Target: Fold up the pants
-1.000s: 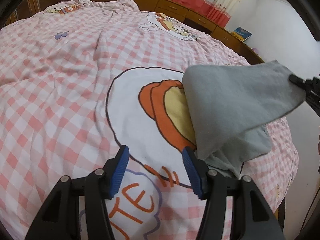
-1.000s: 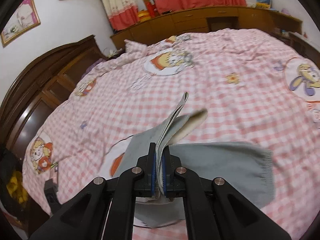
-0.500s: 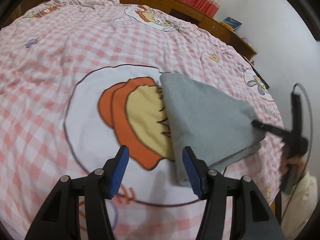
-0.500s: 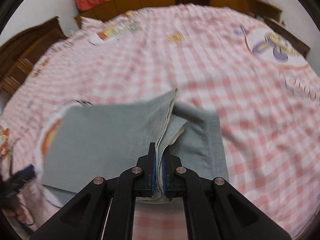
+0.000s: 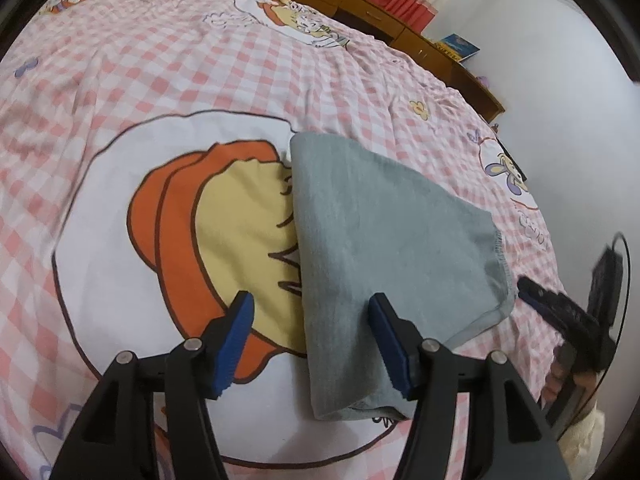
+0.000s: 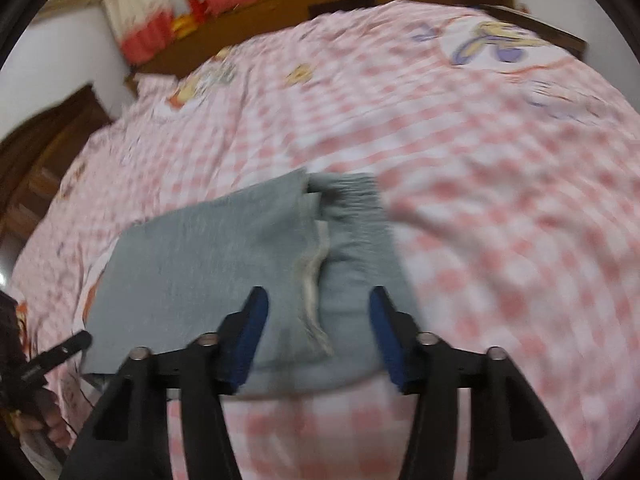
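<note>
Grey pants lie folded flat on the pink checked bedspread, beside an orange and yellow cartoon print. My left gripper hovers over their near left edge with its jaws opening; the pads do not press on the cloth. The right wrist view is blurred: the pants lie below my right gripper, whose jaws are opening, the frayed hem edge lying loose between them. The right gripper also shows at the pants' right corner in the left wrist view.
A wooden cabinet row with red and white curtains runs behind the bed. A white wall stands at the right. A dark wooden headboard is at the left in the right wrist view. A hand holds the right gripper's handle.
My right gripper has come down with the lifted pant fold, laid it flat and opened off the hem. My left gripper has shifted to the pants' near left edge.
</note>
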The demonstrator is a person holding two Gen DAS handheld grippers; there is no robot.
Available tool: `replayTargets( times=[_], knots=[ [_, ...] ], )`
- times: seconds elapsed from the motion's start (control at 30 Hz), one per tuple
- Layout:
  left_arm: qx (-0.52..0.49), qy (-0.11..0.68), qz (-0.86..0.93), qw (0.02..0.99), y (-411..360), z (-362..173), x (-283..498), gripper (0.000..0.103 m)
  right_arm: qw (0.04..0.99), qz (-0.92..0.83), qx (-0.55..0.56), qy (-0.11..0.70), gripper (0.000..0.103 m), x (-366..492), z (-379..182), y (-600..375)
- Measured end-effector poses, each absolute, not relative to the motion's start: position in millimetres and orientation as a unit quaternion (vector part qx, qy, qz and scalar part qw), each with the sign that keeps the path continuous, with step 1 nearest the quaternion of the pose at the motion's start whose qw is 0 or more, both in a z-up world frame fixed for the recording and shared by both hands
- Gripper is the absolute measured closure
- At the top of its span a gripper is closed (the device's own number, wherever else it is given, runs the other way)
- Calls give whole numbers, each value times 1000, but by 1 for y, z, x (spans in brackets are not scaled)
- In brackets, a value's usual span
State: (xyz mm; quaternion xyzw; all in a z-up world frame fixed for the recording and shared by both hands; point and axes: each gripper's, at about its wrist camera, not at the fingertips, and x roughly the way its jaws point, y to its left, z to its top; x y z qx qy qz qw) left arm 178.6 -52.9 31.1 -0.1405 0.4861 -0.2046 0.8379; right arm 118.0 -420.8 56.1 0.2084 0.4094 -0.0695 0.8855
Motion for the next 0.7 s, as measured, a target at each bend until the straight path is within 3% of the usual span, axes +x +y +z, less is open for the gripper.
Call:
replayTargets(
  times=[0.4,0.43,0.5,0.53,0.63,0.7],
  knots=[
    [-190,509,-215,811,-71,17,181,39,851,-44,337,401,46,119,12,-441],
    [-193,511,-218,809,-76,17,181,41,851,-48,336,400,53,121,12,-440],
    [-193,514,-225,805,-85,17,181,53,854,-59,321,405,71,125,12,-438],
    [-181,515,-219,809,-89,18,181,71,854,-48,323,406,81,127,11,-437],
    [-192,513,-222,807,-86,24,181,84,862,-43,313,397,86,125,20,-433],
    [-205,504,-231,806,-80,33,180,87,873,-33,297,386,87,122,34,-428]
  ],
)
